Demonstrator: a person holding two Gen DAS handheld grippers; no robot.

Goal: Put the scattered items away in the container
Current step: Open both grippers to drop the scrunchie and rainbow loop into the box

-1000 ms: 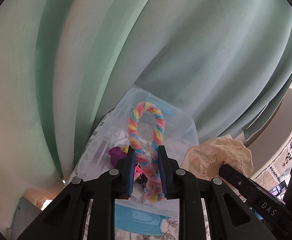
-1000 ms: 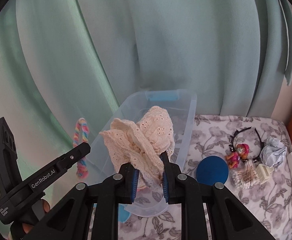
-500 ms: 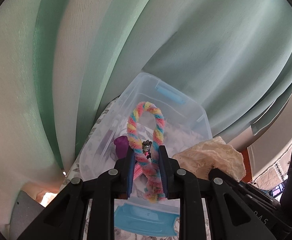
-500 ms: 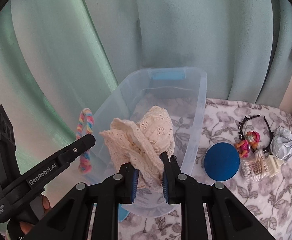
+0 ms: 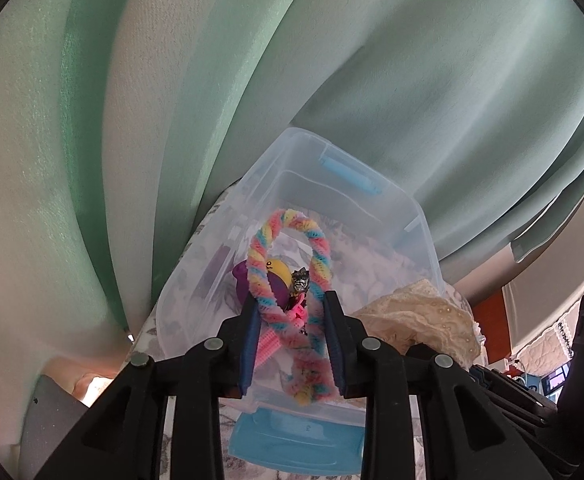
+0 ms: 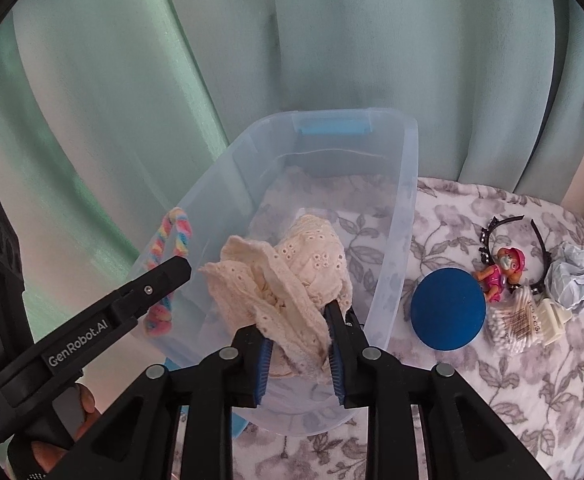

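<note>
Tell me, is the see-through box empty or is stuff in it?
Not empty. In the left wrist view the box holds a purple and yellow toy and pink bits. The rainbow loop and lace cloth hang gripped above it.

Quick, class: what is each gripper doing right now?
Left gripper: shut on the twisted pastel fuzzy loop.
Right gripper: shut on the cream eyelet lace cloth.
</note>
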